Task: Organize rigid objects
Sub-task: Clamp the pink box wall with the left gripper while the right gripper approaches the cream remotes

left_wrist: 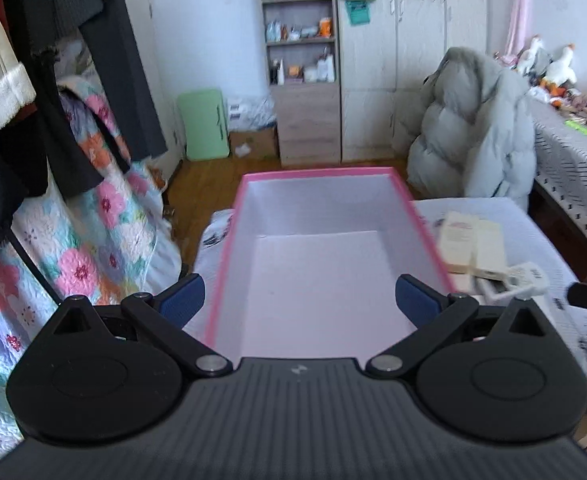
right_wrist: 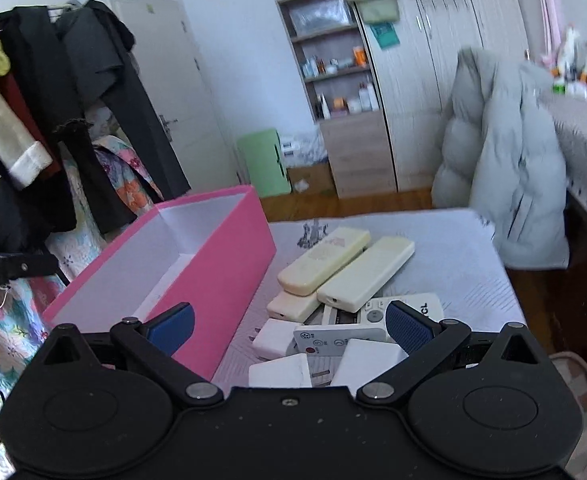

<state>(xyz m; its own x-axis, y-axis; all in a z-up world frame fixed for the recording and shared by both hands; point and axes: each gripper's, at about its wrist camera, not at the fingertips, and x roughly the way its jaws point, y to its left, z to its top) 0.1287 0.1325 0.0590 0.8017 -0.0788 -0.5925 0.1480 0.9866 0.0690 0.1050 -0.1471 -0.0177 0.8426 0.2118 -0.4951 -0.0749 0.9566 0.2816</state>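
Writing: "CL" is showing on a white remote (right_wrist: 377, 314); "bot.AI" at 9 o'clock.
Pink box (left_wrist: 317, 268): lying at 12 o'clock of the left gripper (left_wrist: 299, 300), spread wide, holding nothing.
Remotes pile (right_wrist: 333, 304): sitting at 12 o'clock of the right gripper (right_wrist: 289, 326), spread wide, holding nothing.

Left gripper (left_wrist: 299, 298) is hovering level, jaws standing wide apart, blue pads (left_wrist: 183, 298) facing inward, nothing between them. Right gripper (right_wrist: 289, 326) is tilting slightly downward, jaws likewise spread wide, blue pads (right_wrist: 407, 326) gripping nothing. Left gripper's black side is showing at the right wrist view's left edge.
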